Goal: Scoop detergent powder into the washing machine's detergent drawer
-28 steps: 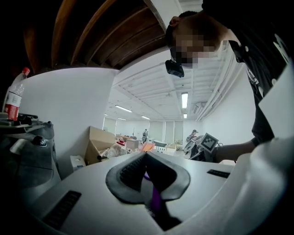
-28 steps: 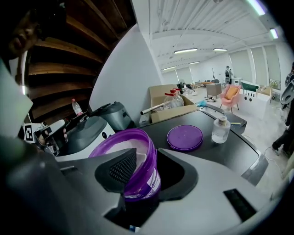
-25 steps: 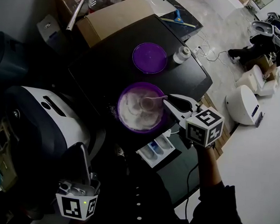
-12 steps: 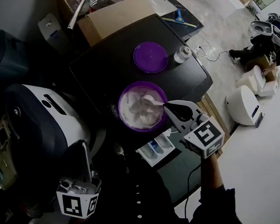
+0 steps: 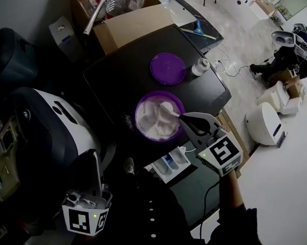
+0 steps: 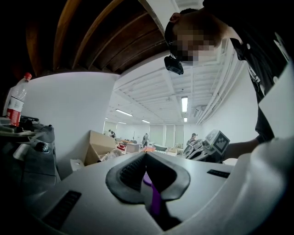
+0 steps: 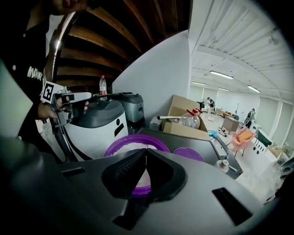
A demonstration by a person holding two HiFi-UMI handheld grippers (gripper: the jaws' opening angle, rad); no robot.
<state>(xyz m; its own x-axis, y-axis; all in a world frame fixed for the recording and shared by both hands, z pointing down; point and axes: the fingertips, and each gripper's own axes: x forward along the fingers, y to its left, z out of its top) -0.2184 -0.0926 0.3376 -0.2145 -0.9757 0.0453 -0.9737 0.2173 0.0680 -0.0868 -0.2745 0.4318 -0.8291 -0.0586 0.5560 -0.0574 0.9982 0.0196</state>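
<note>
A purple bowl (image 5: 142, 131) of white detergent powder stands on the dark machine top (image 5: 115, 75). In the right gripper view the bowl (image 7: 133, 142) lies just past the jaws. My right gripper (image 5: 181, 116) is at the bowl's right rim, shut on the handle of a white scoop (image 5: 167, 109) whose cup sits over the powder. The detergent drawer (image 5: 173, 160) is pulled out below the bowl, in front of the machine. My left gripper (image 5: 93, 159) hangs low at the left, away from the bowl, its jaws shut; a purple sliver shows behind the tips.
The bowl's purple lid (image 5: 168, 68) and a small white bottle (image 5: 200, 66) lie further back on the top. A cardboard box (image 5: 134, 18) stands behind them. A white and black appliance (image 5: 53, 130) is at the left. White units (image 5: 267, 114) stand on the floor at the right.
The right gripper's jaws closed on the scoop handle, then it rolled and rose a little, lifting the scoop from the powder. The left gripper stayed put.
</note>
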